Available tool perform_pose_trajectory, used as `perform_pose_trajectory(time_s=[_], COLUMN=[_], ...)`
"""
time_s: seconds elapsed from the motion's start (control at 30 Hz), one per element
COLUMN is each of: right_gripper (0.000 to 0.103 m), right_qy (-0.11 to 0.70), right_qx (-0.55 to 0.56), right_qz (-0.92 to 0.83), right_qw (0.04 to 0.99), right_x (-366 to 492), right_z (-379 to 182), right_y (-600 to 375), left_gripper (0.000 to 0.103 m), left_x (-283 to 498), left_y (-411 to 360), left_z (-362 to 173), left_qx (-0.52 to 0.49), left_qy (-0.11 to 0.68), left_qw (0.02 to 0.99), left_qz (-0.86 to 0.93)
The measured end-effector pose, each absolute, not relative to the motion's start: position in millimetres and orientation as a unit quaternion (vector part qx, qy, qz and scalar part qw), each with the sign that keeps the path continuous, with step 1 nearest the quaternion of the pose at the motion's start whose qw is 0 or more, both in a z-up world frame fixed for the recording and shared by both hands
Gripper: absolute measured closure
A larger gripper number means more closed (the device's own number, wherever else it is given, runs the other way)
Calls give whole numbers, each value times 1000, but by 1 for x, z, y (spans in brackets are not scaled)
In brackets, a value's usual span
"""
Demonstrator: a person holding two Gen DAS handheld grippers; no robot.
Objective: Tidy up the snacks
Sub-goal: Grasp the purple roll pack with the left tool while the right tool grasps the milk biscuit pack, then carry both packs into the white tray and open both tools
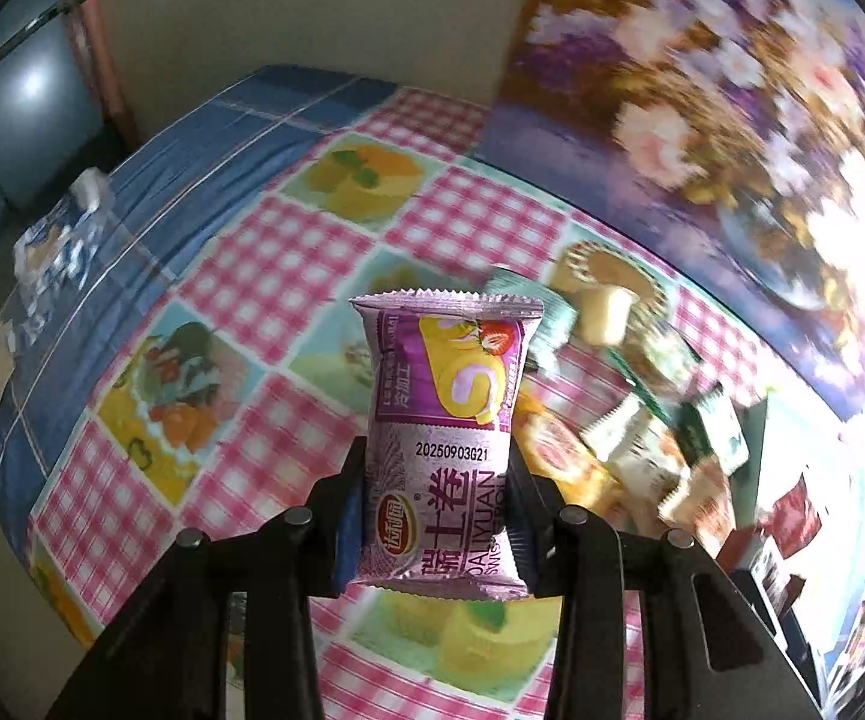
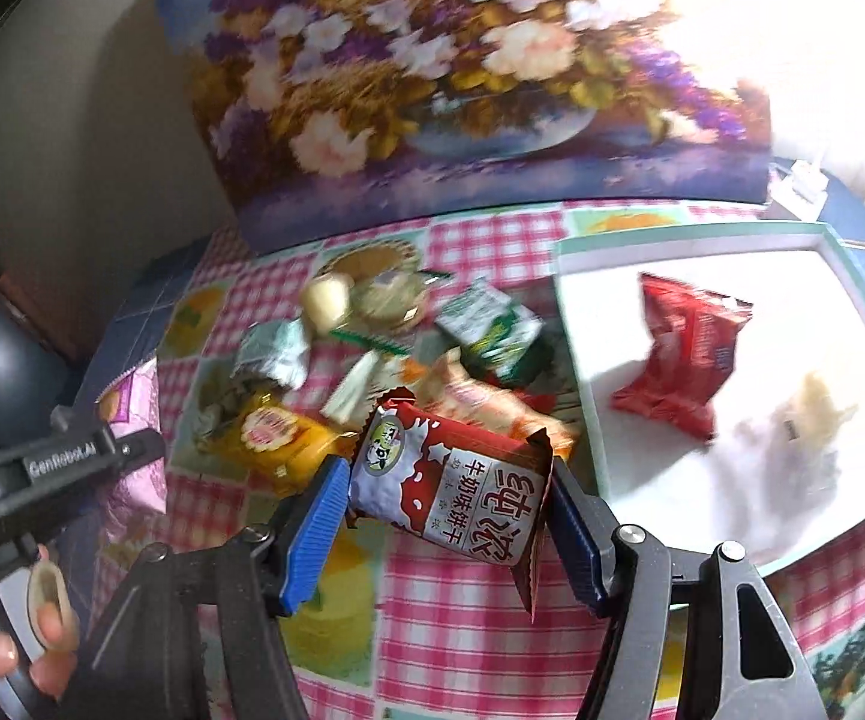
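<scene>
White tray (image 2: 576, 276) holds 1 red packet (image 2: 687, 354); left jaws grip purple roll pack (image 1: 444, 438), right grip milk-biscuit pack (image 2: 456, 489).

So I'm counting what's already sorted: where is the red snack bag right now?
In the right wrist view, the red snack bag lies in the white tray on the right, next to a pale wrapped snack, beyond the right gripper.

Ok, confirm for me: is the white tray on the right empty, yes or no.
No, the white tray already holds a red snack packet and a pale wrapped snack.
</scene>
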State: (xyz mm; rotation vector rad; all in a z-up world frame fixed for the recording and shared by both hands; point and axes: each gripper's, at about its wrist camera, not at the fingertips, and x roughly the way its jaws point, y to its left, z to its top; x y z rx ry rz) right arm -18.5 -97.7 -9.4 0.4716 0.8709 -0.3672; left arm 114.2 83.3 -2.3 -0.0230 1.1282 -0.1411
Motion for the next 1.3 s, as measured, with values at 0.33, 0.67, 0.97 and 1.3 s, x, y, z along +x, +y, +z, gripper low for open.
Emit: perform_pose_trajectory(time_s=[0.33, 0.67, 0.97, 1.3], right_gripper=[35, 35, 35, 35], right_qy=[411, 390, 361, 350], right_qx=[256, 293, 313, 337], right_qz=[-284, -383, -447, -475], right_qw=[827, 785, 756, 734], right_x=[-57, -114, -153, -175], right_z=[-15, -21, -17, -26], right_y=[-163, -226, -269, -298], left_gripper=[61, 61, 61, 61], left_x=[89, 58, 11, -19], left_y=[30, -23, -89, -132], left_z=[20, 32, 37, 21], left_qx=[33, 71, 133, 198], left_qy=[512, 499, 480, 472], left_qw=[849, 844, 827, 811], left_qz=[-123, -185, -262, -282])
